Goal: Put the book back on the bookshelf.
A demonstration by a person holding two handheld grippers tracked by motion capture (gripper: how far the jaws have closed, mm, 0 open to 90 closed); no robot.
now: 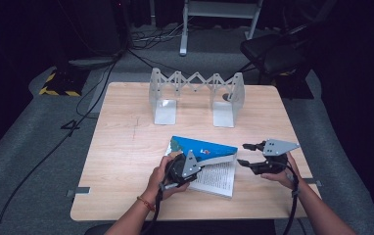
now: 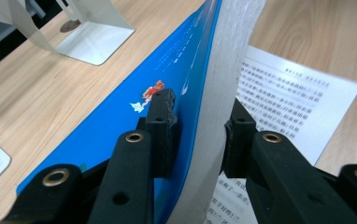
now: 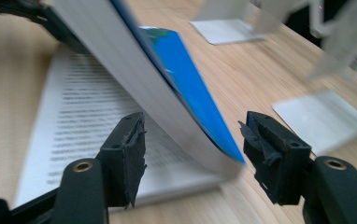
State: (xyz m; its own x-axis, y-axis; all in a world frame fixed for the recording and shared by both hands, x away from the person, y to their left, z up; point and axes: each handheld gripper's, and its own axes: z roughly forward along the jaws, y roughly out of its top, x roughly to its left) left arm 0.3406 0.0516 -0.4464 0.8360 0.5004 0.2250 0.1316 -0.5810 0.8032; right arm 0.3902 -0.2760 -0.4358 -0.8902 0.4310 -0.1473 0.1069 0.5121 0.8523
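Book: an open book with a blue cover lies near the front middle of the tabletop, between the two hands.
Lifted part: the blue cover and a thick block of pages stand raised at a slant above the printed page, which lies flat on the wood.
Left claw: the left claw sits at the book's left side, held by the left hand; its jaws pinch the lifted block, one pad on the blue cover, the other against the pages' inner face.
Left claw, own view: the page edges run up between the two black pads, touching both.
Right claw: the right claw is just beside the book's right edge, held by the right hand; its jaws stand spread and press on nothing.
Right claw, own view: the lower corner of the lifted block hangs between the two spread pads, clear of each; the printed page lies flat beneath and behind the one on the left of that view.
Rack: a grey folding book rack stands at the far side of the tabletop, well apart from the book and both claws.
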